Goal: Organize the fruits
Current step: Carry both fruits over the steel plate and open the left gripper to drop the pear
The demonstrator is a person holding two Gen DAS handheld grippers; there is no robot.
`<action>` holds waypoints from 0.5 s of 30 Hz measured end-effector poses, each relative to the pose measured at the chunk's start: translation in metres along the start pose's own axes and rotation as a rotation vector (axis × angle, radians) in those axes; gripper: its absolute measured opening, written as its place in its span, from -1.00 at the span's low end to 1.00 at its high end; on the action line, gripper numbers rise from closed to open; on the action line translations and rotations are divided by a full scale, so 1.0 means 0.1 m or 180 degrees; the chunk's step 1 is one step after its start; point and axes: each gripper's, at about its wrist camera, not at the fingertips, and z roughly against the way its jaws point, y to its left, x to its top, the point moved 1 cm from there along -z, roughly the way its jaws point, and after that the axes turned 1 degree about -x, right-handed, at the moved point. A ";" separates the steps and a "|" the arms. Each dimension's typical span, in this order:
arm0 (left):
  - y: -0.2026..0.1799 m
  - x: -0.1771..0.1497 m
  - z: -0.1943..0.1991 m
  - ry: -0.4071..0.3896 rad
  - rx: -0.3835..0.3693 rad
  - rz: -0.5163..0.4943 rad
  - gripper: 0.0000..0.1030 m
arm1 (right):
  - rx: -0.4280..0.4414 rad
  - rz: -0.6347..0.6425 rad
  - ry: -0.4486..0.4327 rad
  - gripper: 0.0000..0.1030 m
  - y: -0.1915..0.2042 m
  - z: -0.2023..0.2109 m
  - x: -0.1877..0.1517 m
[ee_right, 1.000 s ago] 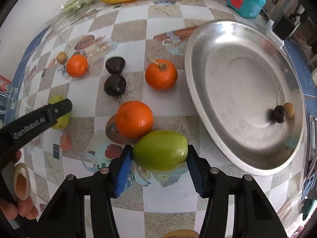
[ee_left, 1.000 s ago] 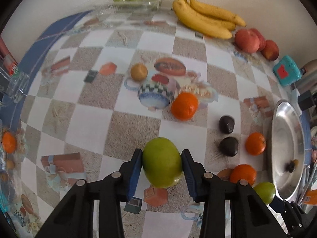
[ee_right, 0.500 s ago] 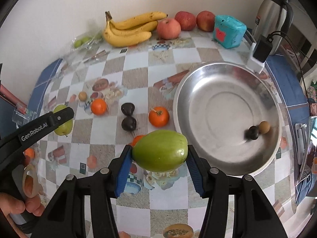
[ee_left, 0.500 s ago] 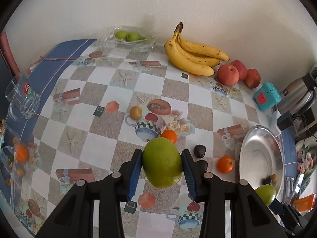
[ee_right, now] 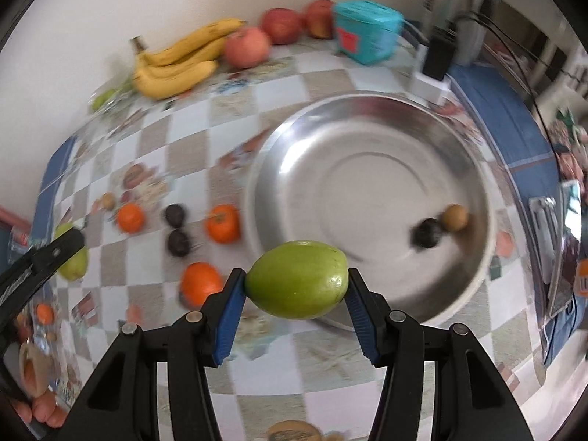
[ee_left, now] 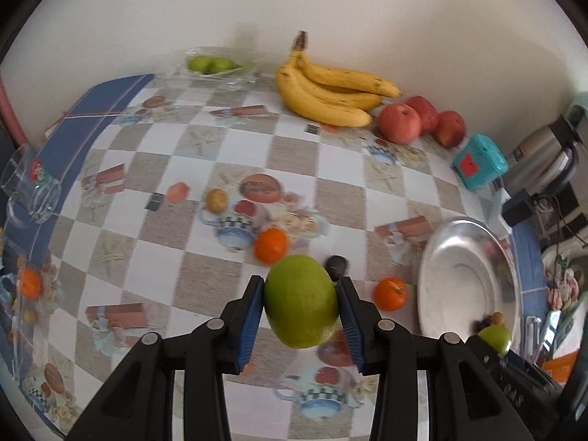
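Note:
My left gripper [ee_left: 300, 303] is shut on a green mango [ee_left: 301, 299] and holds it high above the checked tablecloth. My right gripper [ee_right: 296, 290] is shut on a second green mango [ee_right: 297, 283], held above the near rim of the steel bowl [ee_right: 367, 169]. The bowl holds a dark fruit [ee_right: 426, 233] and a small brown fruit [ee_right: 454, 217]. Oranges [ee_right: 222, 223] [ee_right: 200, 282] [ee_right: 129, 217] and two dark fruits [ee_right: 178, 242] lie left of the bowl. The left gripper with its mango shows at the left in the right wrist view [ee_right: 71, 262].
Bananas [ee_left: 327, 90] and red apples [ee_left: 400, 123] lie along the back wall beside a teal box [ee_left: 477, 163]. A clear tray with green fruit [ee_left: 211, 66] is at back left, a glass mug [ee_left: 31, 194] at the left edge, a thermos [ee_left: 544, 158] at the right.
Both grippers rose from the table with their mangoes. The right one has swung toward the steel bowl, which now sits straight ahead; the left view has pulled back.

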 end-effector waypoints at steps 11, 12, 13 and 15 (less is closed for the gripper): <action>-0.91 -0.11 0.02 0.0011 -0.0170 -0.0572 -0.17 | -0.0259 -0.0592 -0.0108 0.09 -0.89 0.10 0.18; -1.02 -0.15 0.03 0.0008 -0.0181 -0.0659 -0.17 | -0.0267 -0.0632 -0.0133 0.09 -0.95 0.13 0.18; -1.13 -0.19 0.03 0.0007 -0.0197 -0.0750 -0.17 | -0.0276 -0.0660 -0.0159 0.09 -1.00 0.15 0.18; -1.30 -0.25 0.02 0.0021 -0.0226 -0.0884 -0.16 | -0.0284 -0.0696 -0.0222 0.09 -1.07 0.21 0.18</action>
